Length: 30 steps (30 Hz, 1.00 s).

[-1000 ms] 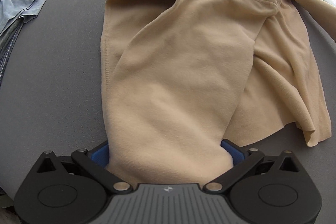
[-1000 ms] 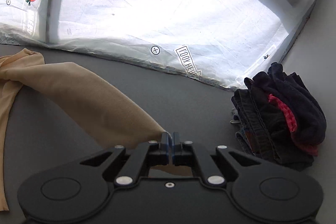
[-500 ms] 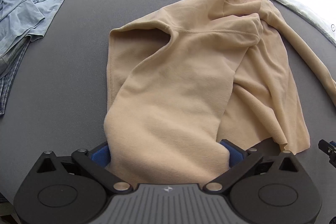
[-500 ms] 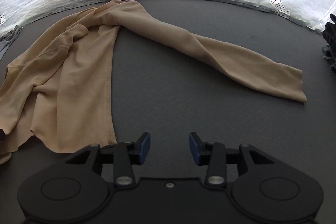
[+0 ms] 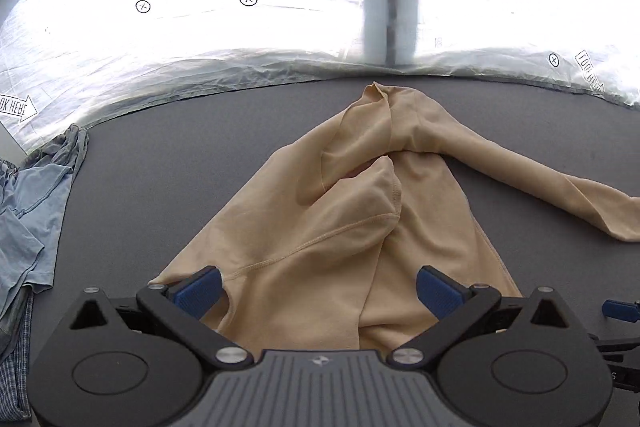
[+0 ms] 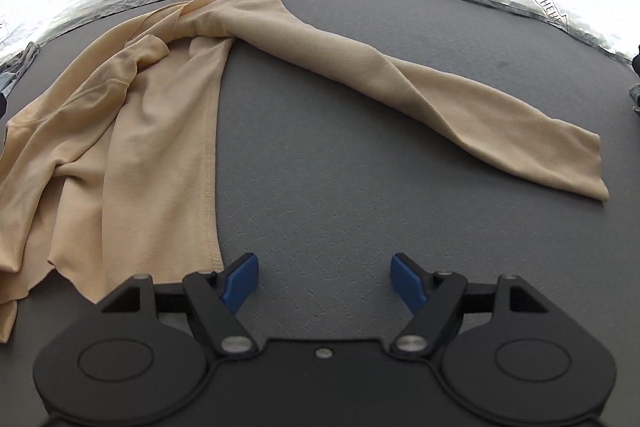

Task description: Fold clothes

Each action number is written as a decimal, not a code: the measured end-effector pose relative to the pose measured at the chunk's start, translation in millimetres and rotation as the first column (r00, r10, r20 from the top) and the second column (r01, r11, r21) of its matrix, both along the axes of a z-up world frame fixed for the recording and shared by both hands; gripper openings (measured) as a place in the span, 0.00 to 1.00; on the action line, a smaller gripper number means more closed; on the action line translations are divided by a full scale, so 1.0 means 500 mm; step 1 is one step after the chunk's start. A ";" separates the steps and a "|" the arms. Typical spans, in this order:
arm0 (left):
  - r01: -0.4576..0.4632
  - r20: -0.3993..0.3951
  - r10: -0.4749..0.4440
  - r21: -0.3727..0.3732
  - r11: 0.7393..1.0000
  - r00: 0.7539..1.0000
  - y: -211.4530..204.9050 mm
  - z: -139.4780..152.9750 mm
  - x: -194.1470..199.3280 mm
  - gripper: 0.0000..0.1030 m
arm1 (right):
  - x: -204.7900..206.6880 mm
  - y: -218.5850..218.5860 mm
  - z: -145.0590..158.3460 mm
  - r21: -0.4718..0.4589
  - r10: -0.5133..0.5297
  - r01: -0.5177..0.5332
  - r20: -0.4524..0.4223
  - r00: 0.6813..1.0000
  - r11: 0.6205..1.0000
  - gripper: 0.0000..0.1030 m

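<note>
A beige long-sleeved top (image 5: 332,227) lies rumpled on the grey table (image 5: 168,167). One sleeve (image 6: 400,83) stretches out flat to the right, its cuff (image 6: 588,163) lying free. My left gripper (image 5: 318,293) is open, with the top's near fabric lying loose between its blue pads (image 5: 198,289). My right gripper (image 6: 324,279) is open and empty above bare table, just right of the top's hem edge (image 6: 210,187). Its fingertip shows at the right edge of the left wrist view (image 5: 620,309).
Light blue garments (image 5: 28,219) and a checked cloth (image 5: 12,359) lie at the table's left. A bright plastic sheet (image 5: 200,39) with carrot and arrow marks backs the far edge. A dark item (image 6: 636,83) sits at the far right.
My right gripper let go of the sleeve cuff, opened and drew back to the hem. My left gripper tilted up and back, and its jaws opened wider around the fabric.
</note>
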<state>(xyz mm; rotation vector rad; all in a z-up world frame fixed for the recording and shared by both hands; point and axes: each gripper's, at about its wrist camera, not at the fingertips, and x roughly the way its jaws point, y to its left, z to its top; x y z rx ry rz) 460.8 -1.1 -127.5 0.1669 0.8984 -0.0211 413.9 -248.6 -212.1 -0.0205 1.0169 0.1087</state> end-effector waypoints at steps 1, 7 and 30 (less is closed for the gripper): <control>0.039 0.011 -0.039 0.018 0.999 0.999 -0.018 -0.008 0.020 0.95 | 0.001 -0.003 0.000 0.009 -0.002 0.002 0.001 1.000 1.000 0.75; 0.199 -0.023 -0.197 0.158 0.967 0.980 -0.087 -0.096 0.109 0.85 | 0.007 -0.010 -0.001 0.050 -0.011 0.011 -0.004 1.000 0.999 0.82; -0.522 0.273 0.516 -0.058 0.851 0.812 0.559 0.093 0.292 0.66 | 0.037 0.025 0.024 0.012 -0.207 0.208 -0.069 0.976 0.978 0.66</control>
